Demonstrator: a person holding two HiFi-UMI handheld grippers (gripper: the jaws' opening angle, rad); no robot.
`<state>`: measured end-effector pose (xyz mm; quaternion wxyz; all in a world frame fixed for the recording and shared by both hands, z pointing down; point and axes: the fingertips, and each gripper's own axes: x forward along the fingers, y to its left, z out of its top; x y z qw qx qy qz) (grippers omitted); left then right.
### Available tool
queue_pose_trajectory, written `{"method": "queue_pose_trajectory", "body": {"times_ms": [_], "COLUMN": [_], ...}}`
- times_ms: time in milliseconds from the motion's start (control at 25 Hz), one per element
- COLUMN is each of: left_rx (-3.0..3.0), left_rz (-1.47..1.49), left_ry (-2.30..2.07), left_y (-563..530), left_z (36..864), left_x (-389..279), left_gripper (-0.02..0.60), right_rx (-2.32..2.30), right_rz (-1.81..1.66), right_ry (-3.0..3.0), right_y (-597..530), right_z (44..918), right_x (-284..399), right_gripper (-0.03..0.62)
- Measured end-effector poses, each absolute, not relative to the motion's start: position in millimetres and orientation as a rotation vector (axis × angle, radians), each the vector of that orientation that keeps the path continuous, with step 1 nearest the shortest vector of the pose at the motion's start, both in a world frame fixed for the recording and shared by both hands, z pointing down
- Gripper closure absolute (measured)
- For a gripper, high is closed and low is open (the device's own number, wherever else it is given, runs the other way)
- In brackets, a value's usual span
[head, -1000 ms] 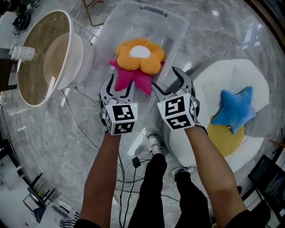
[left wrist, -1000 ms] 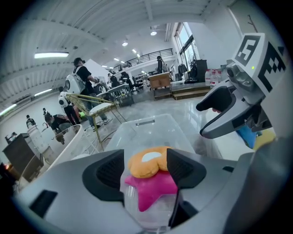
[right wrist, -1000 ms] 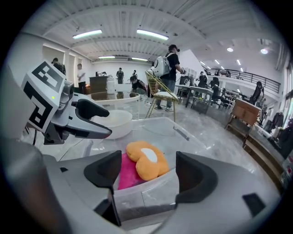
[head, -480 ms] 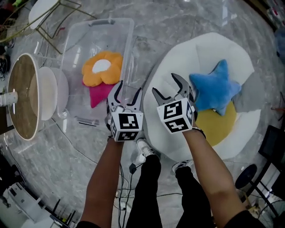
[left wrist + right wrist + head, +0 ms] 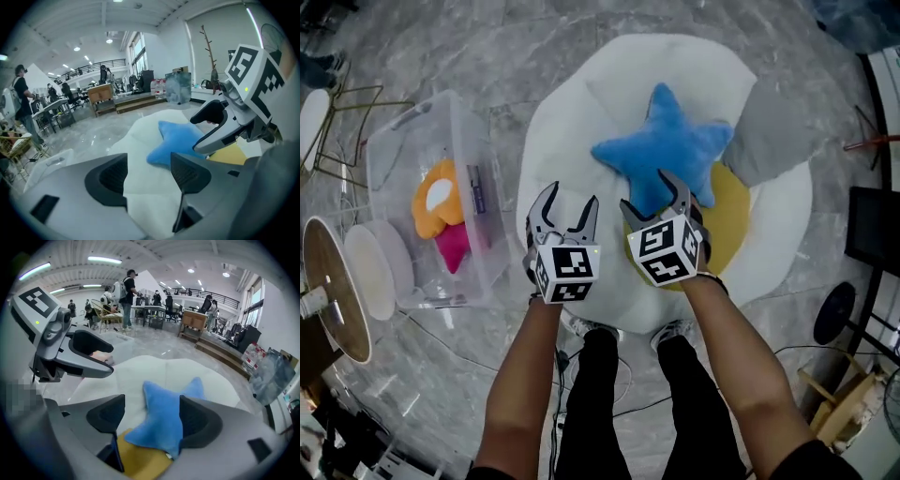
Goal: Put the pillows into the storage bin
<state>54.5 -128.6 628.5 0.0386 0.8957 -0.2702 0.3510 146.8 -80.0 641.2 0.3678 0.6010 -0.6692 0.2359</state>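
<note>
Your left tool [image 5: 569,202] and right tool [image 5: 652,195] are spread and empty, the right just widened, so pinch two arms of the blue star pillow [image 5: 661,150] at twelve o'clock, sparing the yellow pillow [image 5: 727,217] beneath.

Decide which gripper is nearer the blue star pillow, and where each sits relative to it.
Right. The right gripper is over the star pillow's lower edge, jaws open. The left gripper is off to its left, above the white beanbag.

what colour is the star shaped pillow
The star pillow is blue, clearest in the head view.
</note>
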Motion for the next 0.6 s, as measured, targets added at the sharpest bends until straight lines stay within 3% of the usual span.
{"method": "queue_pose_trajectory", "body": {"times_ms": [240, 600], "left_rx": [2.760, 2.716], "left_rz": [1.095, 1.209], "left_ry": [-0.719, -0.680], "left_y": [-76, -22], "left_z": [646, 703], "left_x": [129, 168], "left_gripper": [0.285, 0.273], "right_rx": [1.583, 1.472], "right_rz": [0.660, 0.674], "right_ry": [-1.678, -1.688], "right_y": [-18, 31], "right_z": [657, 710], "right_x": [233, 292], "right_gripper": [0.235, 0.183]}}
